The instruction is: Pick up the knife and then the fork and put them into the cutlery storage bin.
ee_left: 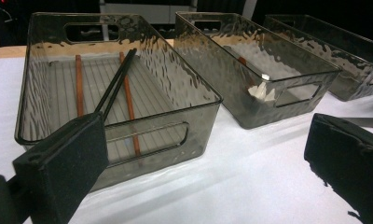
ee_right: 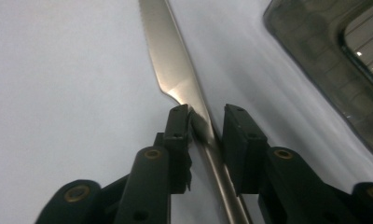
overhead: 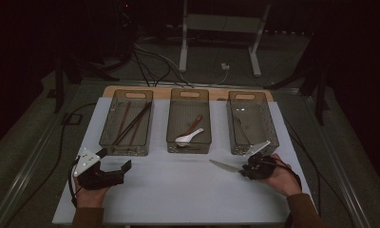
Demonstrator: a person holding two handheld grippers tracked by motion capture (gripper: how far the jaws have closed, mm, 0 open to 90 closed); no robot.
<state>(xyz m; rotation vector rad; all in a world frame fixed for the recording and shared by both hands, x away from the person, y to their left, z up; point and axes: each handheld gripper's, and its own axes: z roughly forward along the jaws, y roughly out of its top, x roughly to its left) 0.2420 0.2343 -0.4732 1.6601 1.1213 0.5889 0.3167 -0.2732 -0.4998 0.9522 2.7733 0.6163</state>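
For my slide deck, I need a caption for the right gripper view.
Right gripper straddles the handle of a silver table knife lying on the white table.

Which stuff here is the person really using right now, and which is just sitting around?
In use:
- knife on the table
- right gripper, jaws on either side of its handle
- right-hand bin, nearest, probably where it goes

Sitting around:
- left gripper, open
- left bin with chopsticks
- middle bin with white spoon
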